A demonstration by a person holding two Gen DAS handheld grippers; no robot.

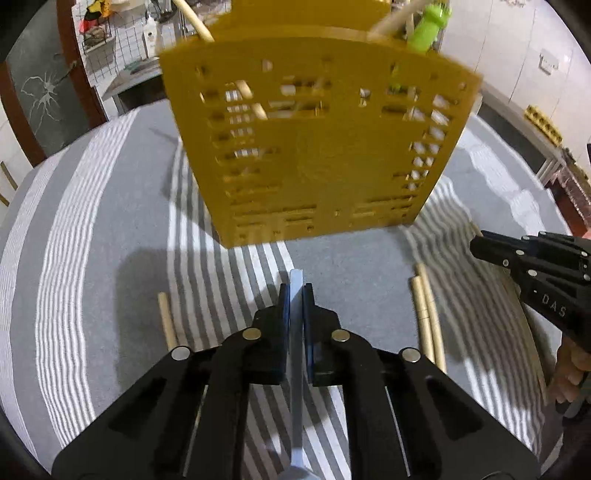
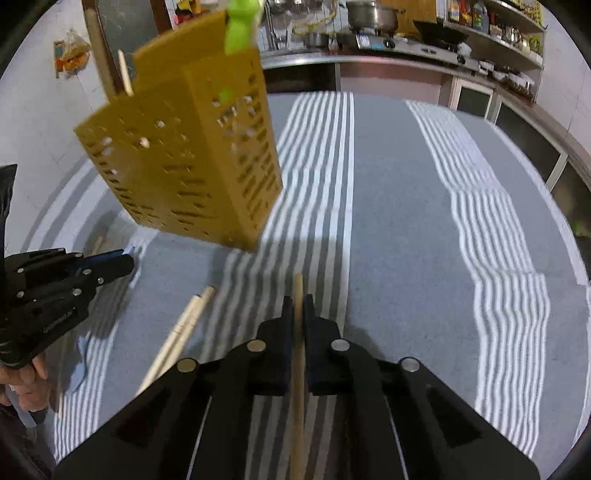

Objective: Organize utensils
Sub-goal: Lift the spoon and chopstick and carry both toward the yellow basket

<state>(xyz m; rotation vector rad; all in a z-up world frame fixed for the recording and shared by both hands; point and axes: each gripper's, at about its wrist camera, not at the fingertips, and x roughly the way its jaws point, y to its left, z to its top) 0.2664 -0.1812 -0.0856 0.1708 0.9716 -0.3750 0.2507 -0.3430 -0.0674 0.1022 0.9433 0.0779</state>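
Yellow plastic utensil caddy (image 1: 317,147) sits upright on the worktop (image 1: 92,229), ahead of both hand-held grippers. I see slotted, perforated walls, a taller back panel, wooden sticks (image 1: 195,22) and a green plastic handle (image 1: 430,26) poking out the top. Grey cloth with white stripe bands covers the worktop.

Left hand-held gripper (image 1: 295,295) is clenched on a thin pale blue-grey flat handle (image 1: 296,369), which runs straight between the pads (image 1: 283,306) and out past the tips toward the caddy. Its working end is out of view below the frame edge, so I can't tell what kind of utensil it is.

Right hand-held gripper (image 2: 298,306) is clamped on a slim wooden stick (image 2: 297,387), round section, light tan, tip just past the fingers.

Two more pale wooden sticks (image 2: 181,328) lie side by side on the cloth between the two grippers; one more stick (image 1: 167,321) lies left of the left gripper
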